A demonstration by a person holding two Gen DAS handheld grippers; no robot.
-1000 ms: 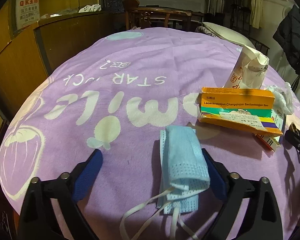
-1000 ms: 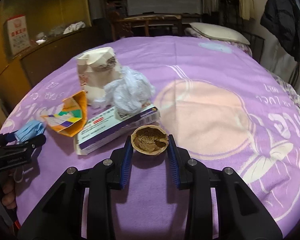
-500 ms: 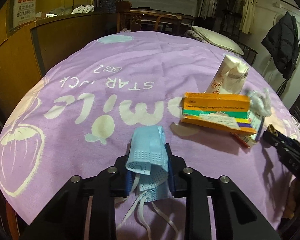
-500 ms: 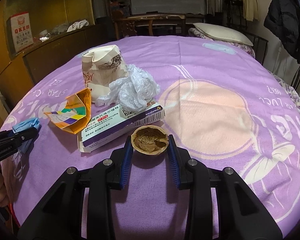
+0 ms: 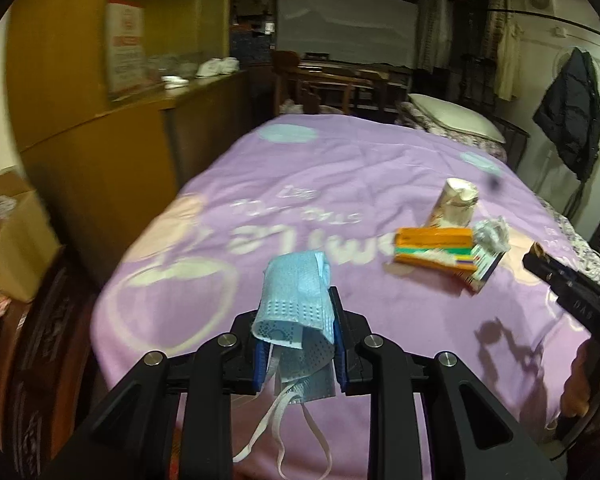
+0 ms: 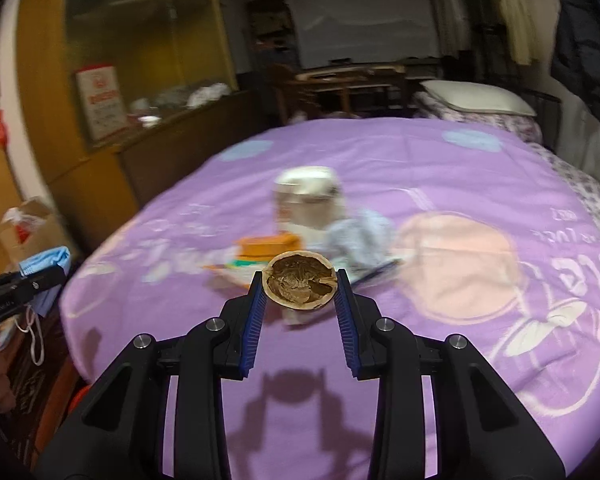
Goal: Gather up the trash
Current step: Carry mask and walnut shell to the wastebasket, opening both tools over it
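My left gripper [image 5: 298, 312] is shut on a crumpled blue face mask [image 5: 296, 296] and holds it above the near edge of the purple cloth [image 5: 340, 168]; its white ear loops hang below. My right gripper [image 6: 300, 284] is shut on a brown walnut half-shell [image 6: 300, 286], lifted above the cloth. On the cloth lie an orange medicine box [image 5: 434, 246], a white-and-blue box [image 5: 486, 266], a crumpled plastic wrap [image 5: 492, 234] and a crushed paper cup [image 5: 456, 202]. The left gripper with the mask shows in the right wrist view [image 6: 40, 270].
A cardboard box [image 5: 8, 240] with clutter stands on the floor at the left of the table. A wooden cabinet [image 5: 112, 152] runs along the left. Chairs, a bed with a pillow [image 5: 456, 118] and a hanging black coat [image 5: 572, 116] are behind.
My left gripper closed on the mask and lifted it off the cloth, pulling back and up. My right gripper raised the walnut shell off the cloth and drew back.
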